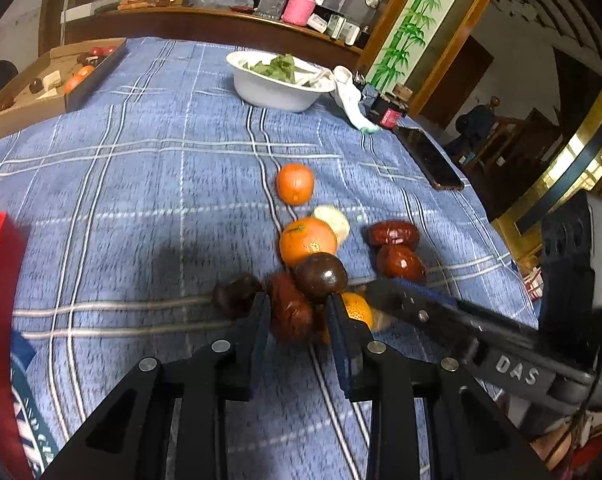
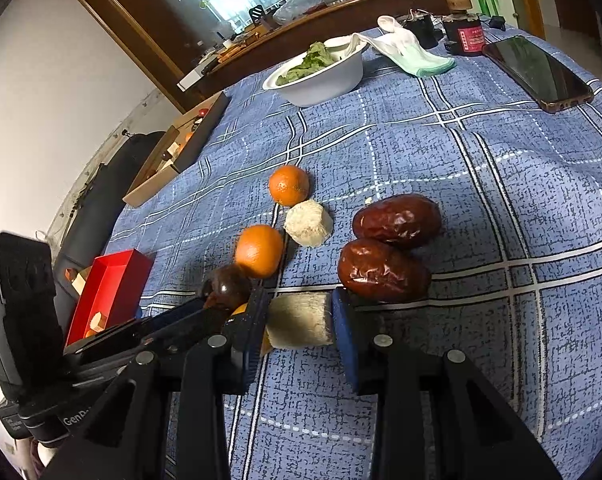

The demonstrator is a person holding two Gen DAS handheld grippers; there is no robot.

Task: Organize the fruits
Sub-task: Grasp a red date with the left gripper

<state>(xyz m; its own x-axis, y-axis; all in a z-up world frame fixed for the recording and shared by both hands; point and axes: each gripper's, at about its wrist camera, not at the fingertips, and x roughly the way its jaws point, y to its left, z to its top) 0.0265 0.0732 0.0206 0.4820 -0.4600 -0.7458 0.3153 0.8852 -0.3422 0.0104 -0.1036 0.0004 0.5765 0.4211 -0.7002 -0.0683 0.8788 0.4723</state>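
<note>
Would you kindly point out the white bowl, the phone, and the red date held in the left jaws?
white bowl (image 1: 275, 94): left wrist view, bare front wall.
phone (image 2: 541, 68): right wrist view, middle of the dark screen.
red date (image 1: 291, 312): left wrist view, wrinkled skin between the jaws.

The left claw (image 1: 299, 316) points steeply down toward the worktop (image 1: 141, 200), its two black fingers with blue pads drawn close together on a dark red date (image 1: 291, 312) that fills the gap between them. The right claw (image 2: 299, 320) is tilted down at a similar angle and sits just beside the left one, on its right. Its pads press on both sides of a pale beige block (image 2: 299, 322). In the left wrist view the right claw's finger reaches in from the right, ending near the left claw's right fingertip.
</note>
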